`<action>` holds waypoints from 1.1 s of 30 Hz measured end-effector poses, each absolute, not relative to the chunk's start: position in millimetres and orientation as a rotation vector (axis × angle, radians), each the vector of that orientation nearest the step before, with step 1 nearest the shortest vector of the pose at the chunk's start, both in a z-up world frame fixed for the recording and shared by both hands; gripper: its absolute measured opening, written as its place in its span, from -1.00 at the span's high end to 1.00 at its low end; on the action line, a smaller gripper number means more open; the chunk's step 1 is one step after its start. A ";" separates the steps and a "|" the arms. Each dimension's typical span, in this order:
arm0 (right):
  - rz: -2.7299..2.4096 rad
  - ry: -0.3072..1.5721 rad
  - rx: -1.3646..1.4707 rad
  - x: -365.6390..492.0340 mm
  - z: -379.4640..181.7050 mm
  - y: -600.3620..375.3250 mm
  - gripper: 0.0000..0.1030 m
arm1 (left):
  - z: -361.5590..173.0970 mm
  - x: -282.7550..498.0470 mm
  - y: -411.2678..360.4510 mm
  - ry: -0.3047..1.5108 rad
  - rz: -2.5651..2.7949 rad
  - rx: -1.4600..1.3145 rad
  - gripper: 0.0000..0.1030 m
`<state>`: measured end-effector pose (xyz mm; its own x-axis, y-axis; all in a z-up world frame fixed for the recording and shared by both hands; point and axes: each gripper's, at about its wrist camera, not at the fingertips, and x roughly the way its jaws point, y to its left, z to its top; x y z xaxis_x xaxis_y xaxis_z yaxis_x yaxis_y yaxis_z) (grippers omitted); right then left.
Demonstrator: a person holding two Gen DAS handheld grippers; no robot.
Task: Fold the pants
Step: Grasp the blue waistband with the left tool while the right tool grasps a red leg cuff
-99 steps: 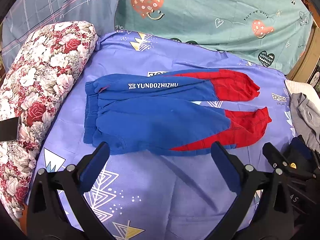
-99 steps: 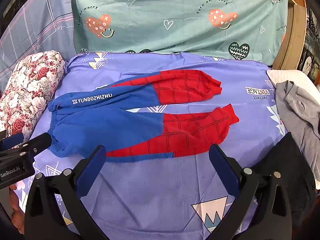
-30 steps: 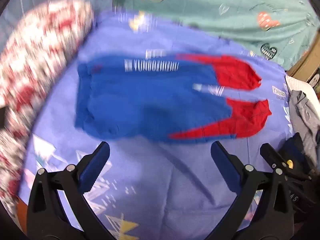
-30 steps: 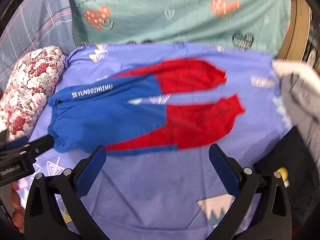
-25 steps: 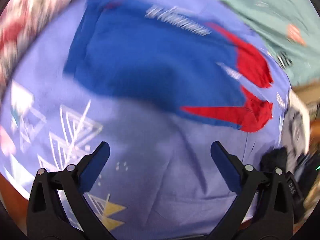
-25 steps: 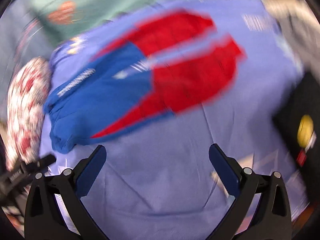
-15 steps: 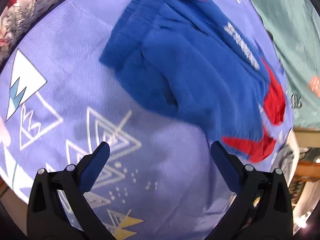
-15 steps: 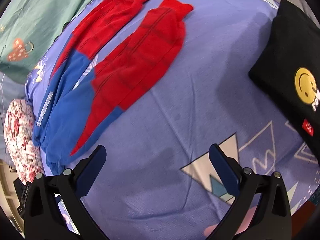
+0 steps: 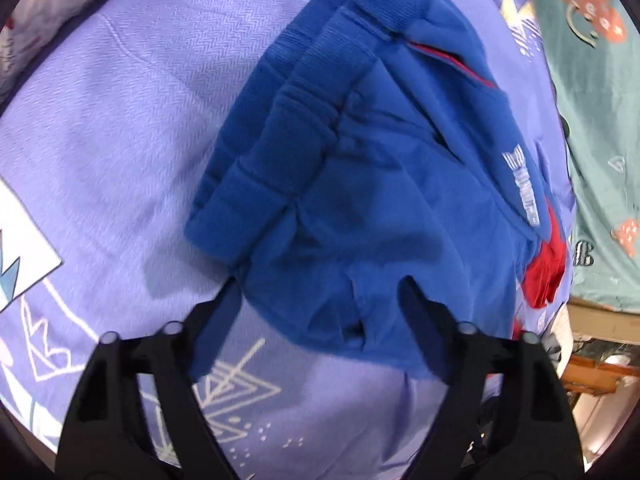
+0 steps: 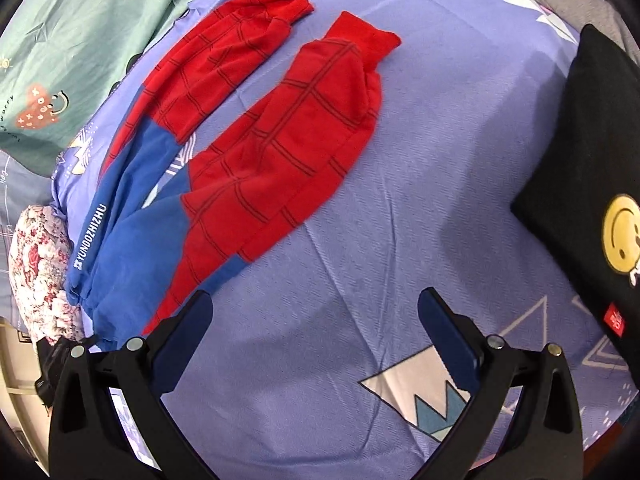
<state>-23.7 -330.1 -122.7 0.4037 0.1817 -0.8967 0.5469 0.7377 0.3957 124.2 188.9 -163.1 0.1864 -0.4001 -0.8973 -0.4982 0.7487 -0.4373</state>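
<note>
My left gripper (image 9: 320,284) jaws are closing around the pants (image 9: 372,184) waist corner, not pinching yet; my right gripper (image 10: 316,300) jaws gape empty beside the red leg.

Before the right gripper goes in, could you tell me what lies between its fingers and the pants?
Only bare purple bedsheet, as the right wrist view shows. The right gripper hovers open over it, with the pants' red-and-blue leg just beyond its left finger.

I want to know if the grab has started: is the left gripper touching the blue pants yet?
Cannot tell. In the left wrist view the left gripper straddles the hem of the pants, jaws closing, but no contact or gap shows plainly.
</note>
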 end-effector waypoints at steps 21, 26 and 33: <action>-0.328 1.162 0.670 104.5 -157.7 -410.0 0.11 | -114.6 127.7 194.4 1.299 0.106 -0.683 0.93; -0.262 1.147 0.742 106.9 -138.4 -419.2 0.88 | -110.5 124.4 188.7 1.267 0.109 -0.709 0.93; -0.250 1.090 0.741 31.8 -70.7 -422.4 0.88 | -62.6 96.9 208.3 1.134 0.041 -0.757 0.94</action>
